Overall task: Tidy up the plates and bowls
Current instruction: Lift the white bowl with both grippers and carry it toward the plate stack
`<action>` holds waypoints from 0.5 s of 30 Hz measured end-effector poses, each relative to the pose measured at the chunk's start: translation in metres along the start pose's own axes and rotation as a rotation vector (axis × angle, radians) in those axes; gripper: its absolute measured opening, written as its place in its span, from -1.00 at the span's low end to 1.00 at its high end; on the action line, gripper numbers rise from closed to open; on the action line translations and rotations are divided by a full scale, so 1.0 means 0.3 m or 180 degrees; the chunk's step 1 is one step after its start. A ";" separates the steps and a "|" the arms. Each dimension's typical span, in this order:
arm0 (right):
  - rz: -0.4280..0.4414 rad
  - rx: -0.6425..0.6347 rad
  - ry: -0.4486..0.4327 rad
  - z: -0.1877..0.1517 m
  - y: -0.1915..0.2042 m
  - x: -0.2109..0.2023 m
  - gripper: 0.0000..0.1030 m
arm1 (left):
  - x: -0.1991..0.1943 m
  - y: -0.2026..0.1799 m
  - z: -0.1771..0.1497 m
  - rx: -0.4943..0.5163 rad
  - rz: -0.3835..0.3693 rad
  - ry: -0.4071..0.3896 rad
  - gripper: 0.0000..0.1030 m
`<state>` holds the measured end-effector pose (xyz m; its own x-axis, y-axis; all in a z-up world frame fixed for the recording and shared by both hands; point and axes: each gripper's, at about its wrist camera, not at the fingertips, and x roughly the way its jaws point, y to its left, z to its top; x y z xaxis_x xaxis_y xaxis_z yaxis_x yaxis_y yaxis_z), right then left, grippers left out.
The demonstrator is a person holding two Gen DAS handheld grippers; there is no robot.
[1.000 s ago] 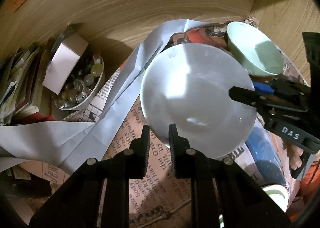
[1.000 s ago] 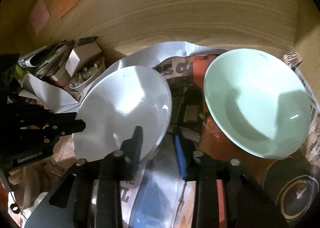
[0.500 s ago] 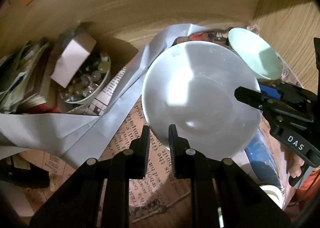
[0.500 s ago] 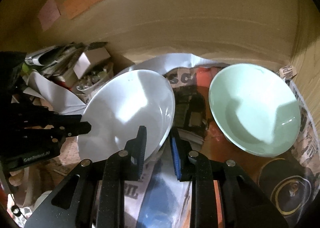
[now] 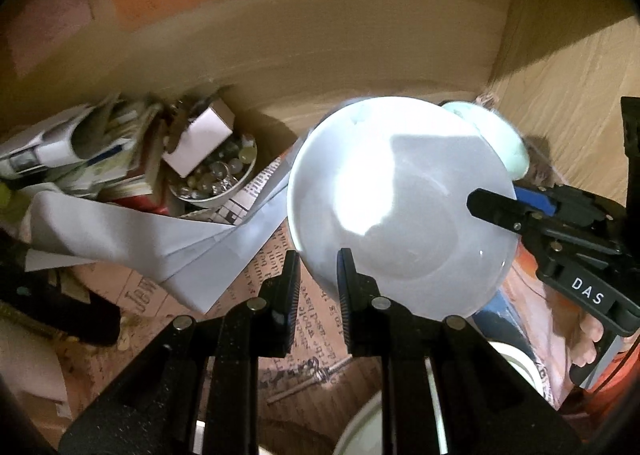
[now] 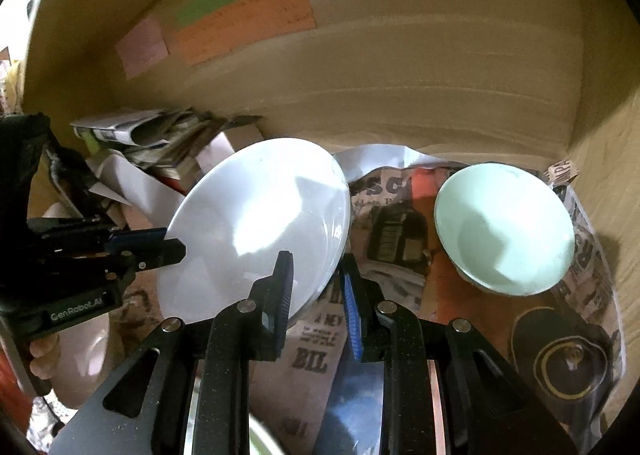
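Both grippers clamp white plate (image 6: 256,227) rim; green bowl (image 6: 504,227) beside.

— The white plate (image 6: 256,223)?
— Glossy, smooth ceramic; the green bowl (image 6: 504,227) looks the same.
— Underneath?
— Matt printed newspaper (image 6: 384,215), inside rough brown cardboard walls (image 6: 400,75).

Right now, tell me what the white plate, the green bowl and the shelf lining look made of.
White plate: likely glazed ceramic, going by the glossy highlights and smooth rim. Green bowl: likely ceramic too, pale and smooth with a softer sheen. Shelf lining: old newspaper, matte, printed and creased.
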<state>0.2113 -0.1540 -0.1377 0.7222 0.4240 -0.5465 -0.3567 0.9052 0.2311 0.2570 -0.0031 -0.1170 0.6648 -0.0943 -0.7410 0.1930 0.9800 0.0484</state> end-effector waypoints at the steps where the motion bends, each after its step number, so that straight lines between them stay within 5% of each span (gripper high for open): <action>1: 0.0005 -0.0001 -0.0014 -0.001 0.006 -0.011 -0.58 | -0.019 0.006 -0.008 -0.0009 -0.0004 -0.0028 -0.66; 15: 0.0103 -0.0087 -0.0142 -0.034 0.119 -0.137 -0.58 | -0.227 0.009 -0.133 -0.0115 0.0054 -0.0448 -0.66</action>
<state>0.1629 -0.1395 -0.1153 0.7354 0.4544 -0.5027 -0.3958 0.8902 0.2256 0.1834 0.0129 -0.0933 0.7629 -0.0989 -0.6389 0.1565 0.9871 0.0341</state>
